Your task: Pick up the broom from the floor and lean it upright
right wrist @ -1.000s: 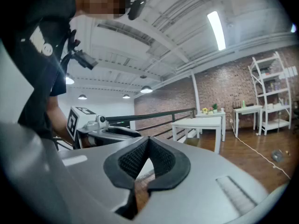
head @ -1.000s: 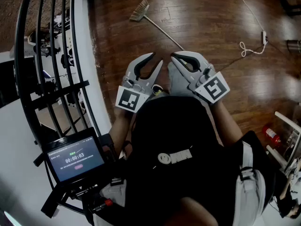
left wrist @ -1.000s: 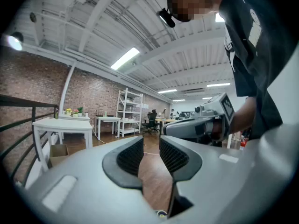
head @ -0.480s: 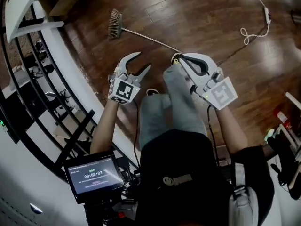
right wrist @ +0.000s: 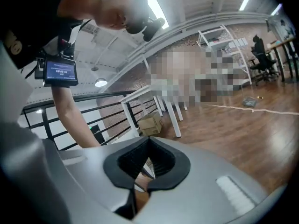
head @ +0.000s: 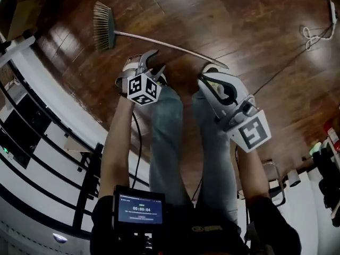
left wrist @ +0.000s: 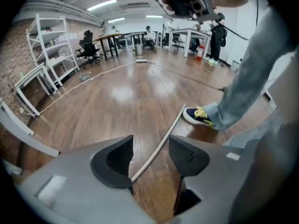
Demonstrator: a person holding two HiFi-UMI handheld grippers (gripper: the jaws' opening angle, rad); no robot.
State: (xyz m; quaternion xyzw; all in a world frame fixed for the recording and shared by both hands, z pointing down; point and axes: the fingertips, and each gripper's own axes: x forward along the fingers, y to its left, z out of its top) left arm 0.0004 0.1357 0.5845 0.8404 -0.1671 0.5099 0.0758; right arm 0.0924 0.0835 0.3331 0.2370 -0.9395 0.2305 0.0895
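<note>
The broom lies flat on the wooden floor, its bristle head [head: 104,25] to the left and its thin metal handle [head: 170,44] running right past the person's feet. My left gripper [head: 156,61] hangs just above the handle and points steeply down. Its jaws are opening, and in the left gripper view the handle [left wrist: 161,143] shows on the floor through the gap of the left gripper [left wrist: 150,148], clear of both pads. My right gripper [head: 208,81] is shut and empty beside the handle's end. The right gripper [right wrist: 148,143] looks out almost level towards the railing.
A black railing [head: 32,126] and a white ledge run along the left. A cardboard box [right wrist: 150,124] and white table legs [right wrist: 172,115] stand by the wall. A white cable [head: 313,33] loops on the floor at the right. The person's shoe [left wrist: 198,115] rests beside the handle.
Both grippers have dropped towards the floor and now sit close to the broom handle. The left jaws have spread wider and tipped downwards. The right gripper stays shut.
</note>
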